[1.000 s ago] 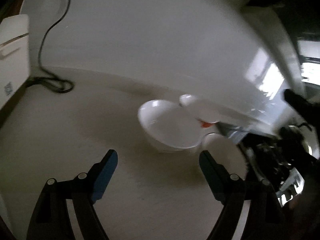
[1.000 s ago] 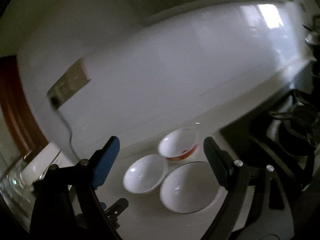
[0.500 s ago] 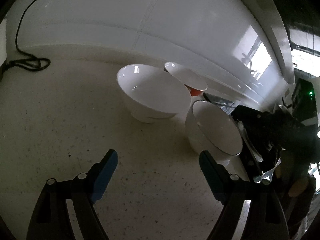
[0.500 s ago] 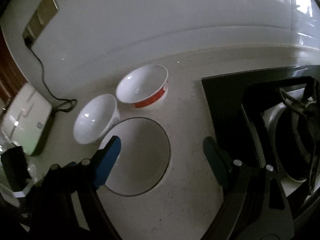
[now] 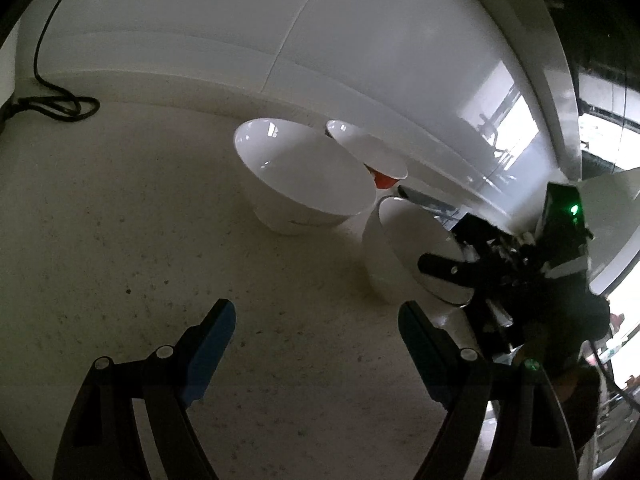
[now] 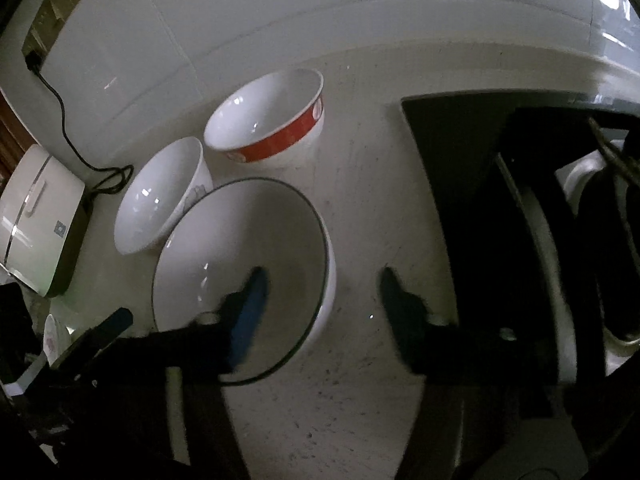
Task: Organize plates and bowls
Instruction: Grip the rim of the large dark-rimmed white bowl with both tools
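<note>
Three bowls stand together on the counter. A dark-rimmed white bowl is nearest; it also shows in the left wrist view. A plain white bowl is left of it. A red-banded bowl is behind. My right gripper is open, its left finger over the dark-rimmed bowl's inside and its right finger outside the rim. My left gripper is open and empty over bare counter, short of the bowls.
A black stove takes the counter's right side. A white appliance with a black cable sits at the left by the wall. The tiled wall runs close behind the bowls.
My right gripper has dropped toward the dark-rimmed bowl and now straddles its right rim. My left gripper has edged closer to the bowls.
</note>
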The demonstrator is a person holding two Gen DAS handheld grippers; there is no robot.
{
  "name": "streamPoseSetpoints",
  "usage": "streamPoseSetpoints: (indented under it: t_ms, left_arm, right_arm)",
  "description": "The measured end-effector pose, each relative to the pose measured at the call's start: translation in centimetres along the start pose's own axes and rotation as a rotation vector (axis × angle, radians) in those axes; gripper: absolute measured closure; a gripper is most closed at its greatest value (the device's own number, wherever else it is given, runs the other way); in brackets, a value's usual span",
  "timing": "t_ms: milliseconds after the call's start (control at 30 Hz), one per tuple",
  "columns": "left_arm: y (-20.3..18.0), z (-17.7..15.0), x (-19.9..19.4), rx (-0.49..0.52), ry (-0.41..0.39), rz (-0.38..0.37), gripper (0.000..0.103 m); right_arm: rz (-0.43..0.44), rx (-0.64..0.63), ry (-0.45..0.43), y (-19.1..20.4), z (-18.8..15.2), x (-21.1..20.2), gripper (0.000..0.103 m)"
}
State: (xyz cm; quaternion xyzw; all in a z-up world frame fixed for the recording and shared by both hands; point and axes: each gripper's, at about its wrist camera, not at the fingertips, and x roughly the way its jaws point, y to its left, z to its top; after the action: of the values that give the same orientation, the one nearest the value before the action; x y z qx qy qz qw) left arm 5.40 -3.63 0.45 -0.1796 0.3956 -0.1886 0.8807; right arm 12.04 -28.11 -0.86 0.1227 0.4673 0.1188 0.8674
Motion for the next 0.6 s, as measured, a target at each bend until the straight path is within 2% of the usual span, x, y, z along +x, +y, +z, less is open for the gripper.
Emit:
streamPoseSetpoints:
  t_ms: [100, 233, 433, 600]
  left_arm:
    - [0.4, 0.2, -0.1, -0.028, 0.001, -0.014, 0.018]
    - [1.0, 0.3, -0.1, -0.057, 0.009, -0.031, 0.018]
    - [0.9, 0.3, -0.3, -0.059, 0.02, -0.064, 0.018]
    - [0.5, 0.2, 0.1, -0.04, 0.028, -0.033, 0.019]
  right_arm:
    - [0.021, -0.023, -0.003, 0.4, -0.2, -0.2, 0.074]
    - [0.022, -0.064, 0.006, 0.8, -0.4, -0.1, 0.075]
    - [0.153, -0.129, 0.066, 2.3, -1.0, 0.2, 0.076]
    - [0.146, -0.164, 0.069, 3.3, -1.3, 0.0, 0.076]
